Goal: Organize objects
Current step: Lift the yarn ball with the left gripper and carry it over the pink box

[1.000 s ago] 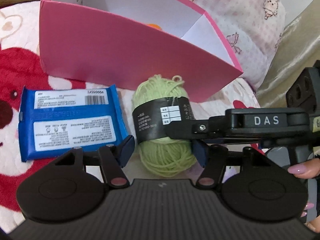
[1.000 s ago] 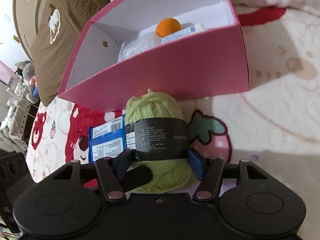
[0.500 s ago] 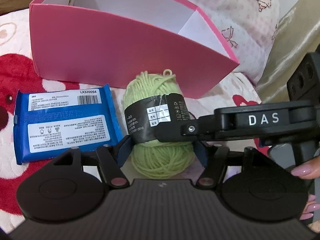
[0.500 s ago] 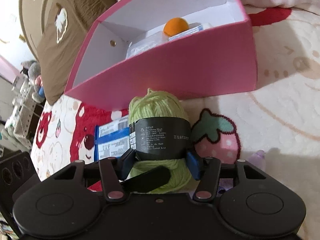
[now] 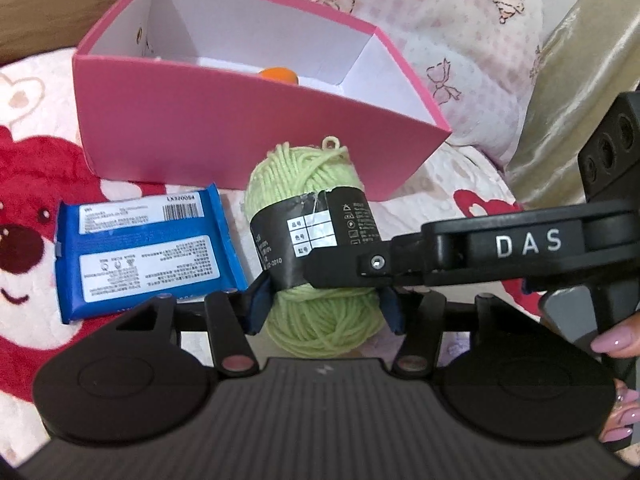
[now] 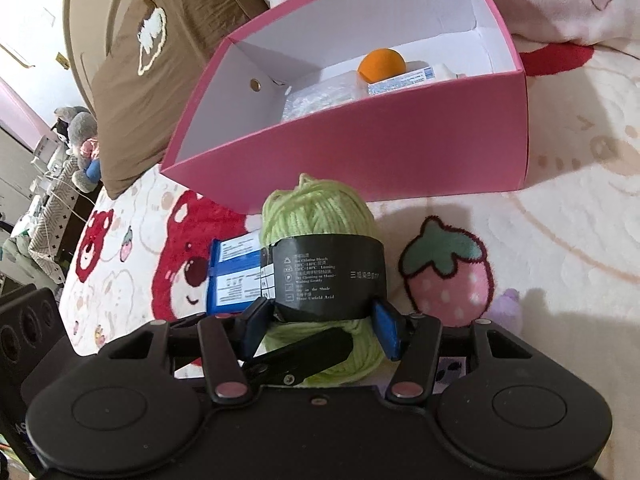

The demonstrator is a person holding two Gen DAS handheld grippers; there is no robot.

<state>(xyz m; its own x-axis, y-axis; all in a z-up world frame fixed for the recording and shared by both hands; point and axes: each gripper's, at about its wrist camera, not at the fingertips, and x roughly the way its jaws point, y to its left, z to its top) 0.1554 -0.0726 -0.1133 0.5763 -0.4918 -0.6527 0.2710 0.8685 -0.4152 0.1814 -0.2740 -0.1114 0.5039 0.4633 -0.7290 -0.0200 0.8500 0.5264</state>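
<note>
A light green yarn ball [image 5: 304, 184] with a black paper band sits between both grippers, just in front of the pink box [image 5: 240, 132]. My left gripper [image 5: 325, 307] is closing, and its blue pads press the ball's sides. One of the right gripper's fingers [image 5: 400, 260] crosses the ball from the right. In the right wrist view, my right gripper [image 6: 320, 328] is shut on the yarn ball [image 6: 316, 212] at its band, with a left finger [image 6: 312, 350] underneath. The pink box [image 6: 400, 152] holds an orange ball [image 6: 381, 64] and some packets.
A blue wipes pack [image 5: 148, 248] lies left of the yarn on a bedspread printed with red bears and a strawberry [image 6: 444, 272]. Pillows [image 5: 440, 20] stand behind the box. A person's fingers [image 5: 612, 344] hold the right gripper's handle.
Both grippers have risen slightly with the yarn between them, so more of the box's inside shows. The left gripper's pads have drawn in against the ball.
</note>
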